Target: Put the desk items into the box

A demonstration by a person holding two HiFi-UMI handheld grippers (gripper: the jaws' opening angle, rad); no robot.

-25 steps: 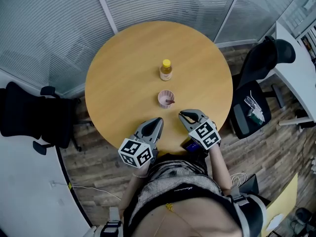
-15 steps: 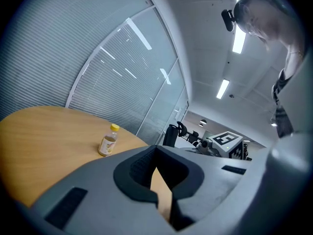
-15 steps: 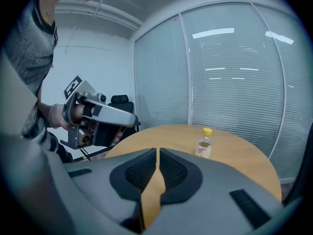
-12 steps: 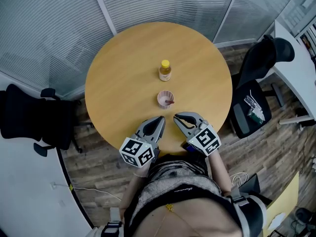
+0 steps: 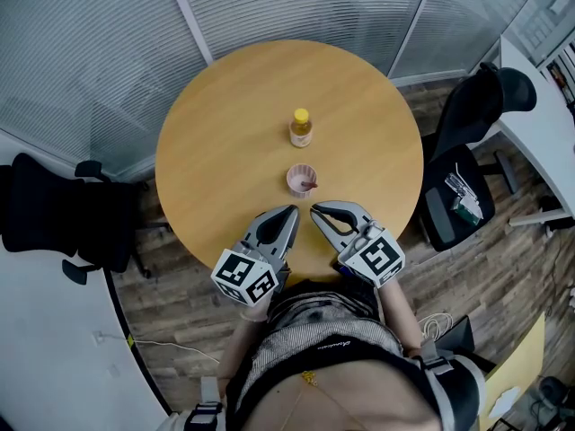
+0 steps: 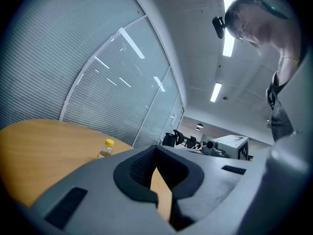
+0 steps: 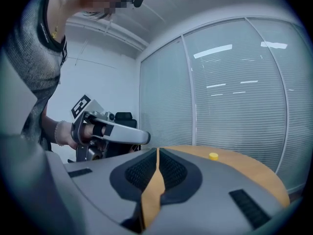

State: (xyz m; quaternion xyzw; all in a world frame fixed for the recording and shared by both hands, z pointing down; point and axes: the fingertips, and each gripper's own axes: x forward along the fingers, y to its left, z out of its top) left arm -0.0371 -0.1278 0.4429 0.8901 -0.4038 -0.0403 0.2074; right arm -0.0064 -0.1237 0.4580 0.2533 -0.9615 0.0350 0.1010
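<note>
a: what's on the surface?
b: a small bottle (image 5: 301,128) with a yellow cap, upright near the middle of the round wooden surface (image 5: 207,133). just nearer me stands a pink cup (image 5: 302,180) with something dark inside.
a: and the claws?
b: left claw (image 5: 287,214) and right claw (image 5: 316,212) are both closed on nothing, over the near edge. glass walls with blinds, black chairs (image 5: 45,209) around.

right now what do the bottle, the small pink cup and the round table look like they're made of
Bottle: probably clear plastic, amber liquid shows through, opaque yellow cap.
Pink cup: smooth and opaque, plastic or ceramic, cannot tell which.
Round table: light wood look with faint grain, matte; possibly veneer or laminate.
</note>
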